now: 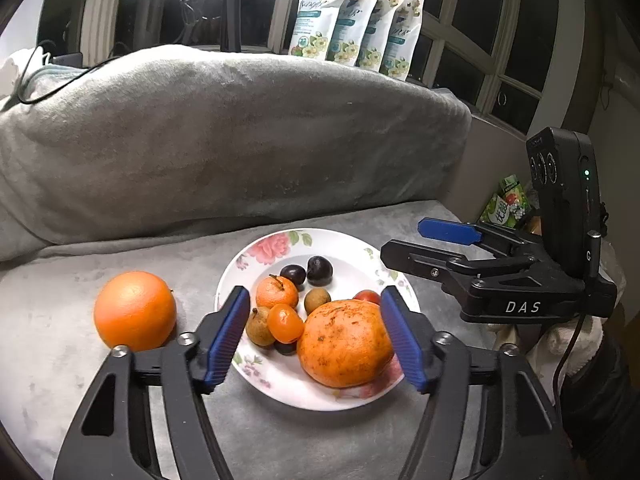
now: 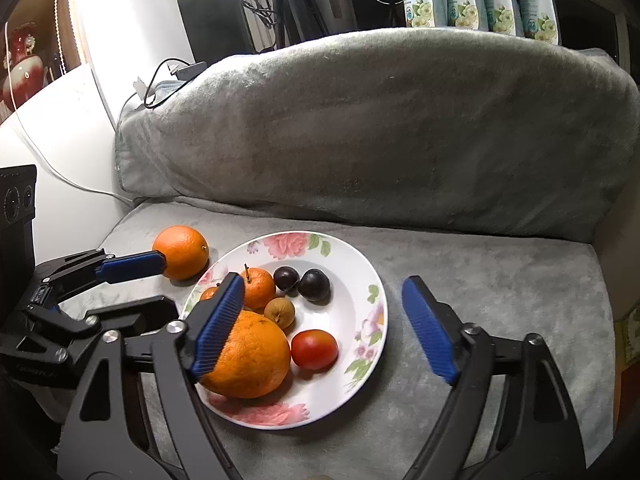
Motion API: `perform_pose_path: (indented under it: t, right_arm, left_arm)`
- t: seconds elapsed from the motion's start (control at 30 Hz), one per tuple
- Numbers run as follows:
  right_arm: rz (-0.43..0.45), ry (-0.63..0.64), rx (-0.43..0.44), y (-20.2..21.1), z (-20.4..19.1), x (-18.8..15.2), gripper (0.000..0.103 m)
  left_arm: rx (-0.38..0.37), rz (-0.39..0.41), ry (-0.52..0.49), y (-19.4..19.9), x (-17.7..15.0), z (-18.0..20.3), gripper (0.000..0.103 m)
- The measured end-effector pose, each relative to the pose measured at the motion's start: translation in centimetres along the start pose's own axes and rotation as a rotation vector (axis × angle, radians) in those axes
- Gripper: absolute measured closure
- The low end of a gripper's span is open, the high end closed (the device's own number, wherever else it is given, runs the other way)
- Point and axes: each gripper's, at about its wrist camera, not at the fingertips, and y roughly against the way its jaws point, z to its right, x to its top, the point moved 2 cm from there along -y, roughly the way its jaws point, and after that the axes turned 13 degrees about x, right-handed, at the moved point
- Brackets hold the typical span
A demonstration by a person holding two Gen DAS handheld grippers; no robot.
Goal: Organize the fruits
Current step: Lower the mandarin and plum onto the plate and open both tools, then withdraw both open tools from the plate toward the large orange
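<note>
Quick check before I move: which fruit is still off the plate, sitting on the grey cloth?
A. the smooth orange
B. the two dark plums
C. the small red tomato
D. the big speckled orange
A: the smooth orange rests on the grey cloth just left of the plate, while the tomato, plums and big speckled orange all lie inside it.
</note>
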Motion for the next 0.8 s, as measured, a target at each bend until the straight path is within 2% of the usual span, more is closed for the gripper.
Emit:
perform_pose_path:
  t: [0.1, 0.17, 0.27, 0.43, 0.8]
  right_arm:
    - [0.001, 0.004, -0.01, 0.1, -0.1, 0.1, 0.014]
    - [0.0, 0.004, -0.019, 0.2, -0.1, 0.1, 0.009]
    - [0.005, -0.004, -0.018, 0.3, 0.0, 0.2, 0.007]
    - [0.013, -0.03, -0.022, 0.5, 0.1, 0.5, 0.002]
    - [0.038, -0.066, -0.007, 1.4, -0.1, 1.2, 0.002]
  left_arm:
    - [0.011, 0.002, -0.002, 0.0, 0.0, 0.1, 0.028]
    - [0.022, 0.006, -0.004, 0.1, 0.0, 0.1, 0.026]
    - [0.04, 0.003, -0.005, 0.2, 0.0, 0.0, 0.023]
    - [0.064, 0.003, -0.005, 0.3, -0.1, -0.3, 0.023]
    - [0.078, 0.01, -0.004, 1.0, -0.2, -0.7, 0.023]
